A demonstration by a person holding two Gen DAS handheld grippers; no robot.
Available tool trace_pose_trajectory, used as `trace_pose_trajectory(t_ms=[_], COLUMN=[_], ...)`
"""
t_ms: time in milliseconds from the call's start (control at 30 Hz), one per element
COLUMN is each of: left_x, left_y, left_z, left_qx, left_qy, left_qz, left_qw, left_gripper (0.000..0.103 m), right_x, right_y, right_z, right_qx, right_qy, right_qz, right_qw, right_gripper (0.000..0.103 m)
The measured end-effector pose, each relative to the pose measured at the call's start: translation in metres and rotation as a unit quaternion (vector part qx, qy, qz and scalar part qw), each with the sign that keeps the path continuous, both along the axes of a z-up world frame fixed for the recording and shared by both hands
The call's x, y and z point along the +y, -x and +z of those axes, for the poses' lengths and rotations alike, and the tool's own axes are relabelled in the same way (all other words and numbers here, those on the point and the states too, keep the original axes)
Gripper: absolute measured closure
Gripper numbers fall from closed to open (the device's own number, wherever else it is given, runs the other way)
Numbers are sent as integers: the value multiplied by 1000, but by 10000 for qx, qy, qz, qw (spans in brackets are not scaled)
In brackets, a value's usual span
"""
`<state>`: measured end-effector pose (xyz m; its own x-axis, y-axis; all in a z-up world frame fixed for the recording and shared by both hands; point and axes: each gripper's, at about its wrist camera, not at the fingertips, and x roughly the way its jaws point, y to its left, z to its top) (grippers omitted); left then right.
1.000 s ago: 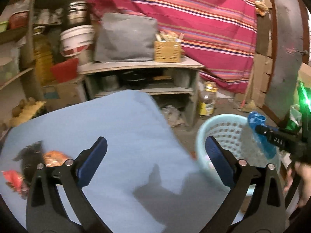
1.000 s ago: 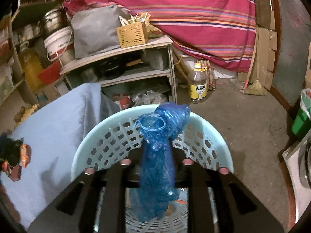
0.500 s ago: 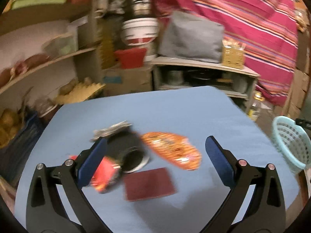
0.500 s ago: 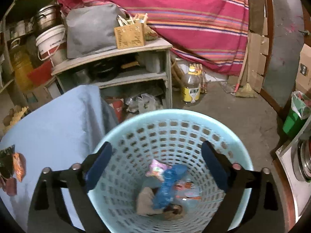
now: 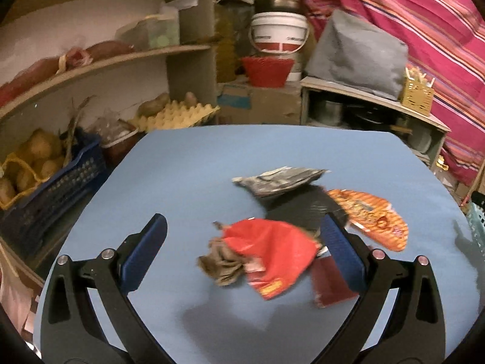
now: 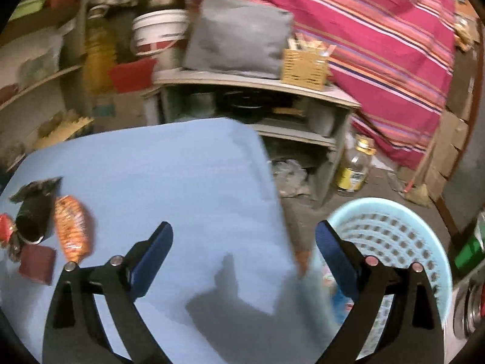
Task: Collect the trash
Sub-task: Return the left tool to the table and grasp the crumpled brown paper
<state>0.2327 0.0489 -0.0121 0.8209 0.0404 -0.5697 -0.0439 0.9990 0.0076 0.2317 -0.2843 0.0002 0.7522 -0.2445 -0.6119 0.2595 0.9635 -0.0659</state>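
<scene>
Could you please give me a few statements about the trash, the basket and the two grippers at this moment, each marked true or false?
1. The left gripper is open over the red wrapper. True.
2. The right gripper is clamped on a blue plastic bag. False: its jaws stand wide apart with nothing between them.
3. The orange snack packet lies inside the light blue basket. False: it lies on the blue table.
4. The basket stands beside the table, not on it. True.
5. A dark red square piece lies near the red wrapper on the table. True.
6. The table holds no more trash. False: several pieces remain, among them a grey crumpled wrapper.
</scene>
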Motion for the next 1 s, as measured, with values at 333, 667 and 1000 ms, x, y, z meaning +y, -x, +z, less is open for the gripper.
trace_pose_trajectory(t_ms=[333,667,1000], left_x=[40,77,66], left_y=[2,-3,-11], left_z=[-4,-30,-45], left_qx=[12,480,746], left_qy=[-155,47,376], left_qz=[272,193,-350], left_qw=[9995,9986,9959], left_gripper=[5,5,6], right_x=[61,116,119], right_y=[-30,-36,-41], right_z=[-12,-30,-37], right_qx=[190,461,527], right_qy=[-107,273,-89], right_qz=[519,983,1016], right_qw=[9984,9937,9934], right_gripper=[10,10,10])
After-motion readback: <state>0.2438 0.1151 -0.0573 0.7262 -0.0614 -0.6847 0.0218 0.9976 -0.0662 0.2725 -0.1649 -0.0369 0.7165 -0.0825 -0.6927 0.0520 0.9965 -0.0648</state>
